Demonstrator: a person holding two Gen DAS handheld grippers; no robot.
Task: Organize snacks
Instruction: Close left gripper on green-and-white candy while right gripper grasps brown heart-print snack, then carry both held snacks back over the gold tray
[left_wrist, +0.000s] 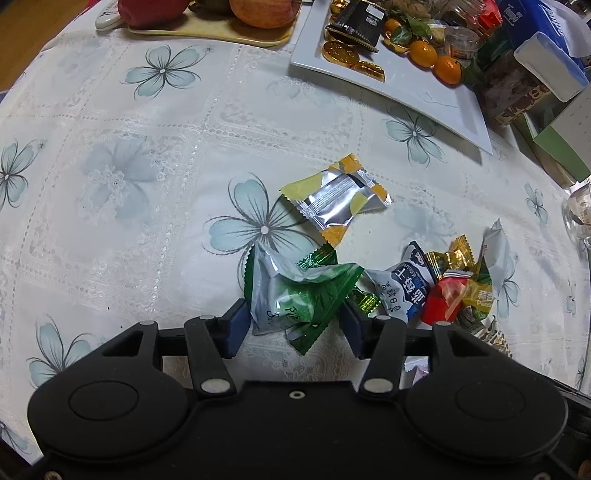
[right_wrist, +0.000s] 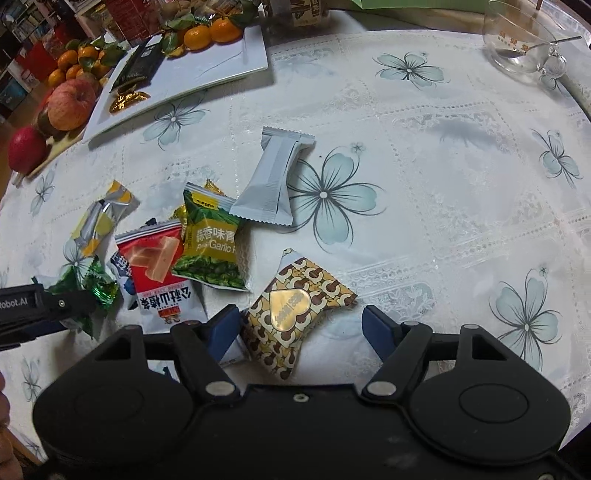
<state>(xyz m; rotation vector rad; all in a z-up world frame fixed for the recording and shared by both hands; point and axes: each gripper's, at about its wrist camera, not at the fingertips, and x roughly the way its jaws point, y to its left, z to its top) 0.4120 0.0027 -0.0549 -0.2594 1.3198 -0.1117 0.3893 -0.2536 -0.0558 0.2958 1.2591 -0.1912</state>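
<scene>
Where our left tool (left_wrist: 293, 326) sits low over the surface (left_wrist: 147, 184), its 2 blue pads (left_wrist: 236, 328) are spread on either side of a green-and-silver packet (left_wrist: 291, 299), which lies between them; we cannot tell whether either pad touches it. Just beyond it lies a silver packet with yellow corners (left_wrist: 336, 197), and to its right a heap of wrappers holds a blue-and-white packet (left_wrist: 402, 284) and a red packet (left_wrist: 443, 299) among gold ones. Farther back, a white tray (left_wrist: 436, 99) carries gold coins (left_wrist: 340, 51), a black packet (left_wrist: 358, 22) and small oranges (left_wrist: 423, 51). Our right tool (right_wrist: 301, 328) also stands spread, with a brown-and-gold patterned packet (right_wrist: 295, 314) between its pads, close against the left pad (right_wrist: 225, 328) and well apart from the right one. Beyond it lie a green garlic-pea packet (right_wrist: 210, 243), a red-and-white packet (right_wrist: 159, 266) touching it, and a plain grey packet (right_wrist: 273, 181) on a printed flower. At the far right of the surface stands a glass cup (right_wrist: 517, 40) with a spoon in it, and at the far left an apple (right_wrist: 70, 107) rests on a board.
</scene>
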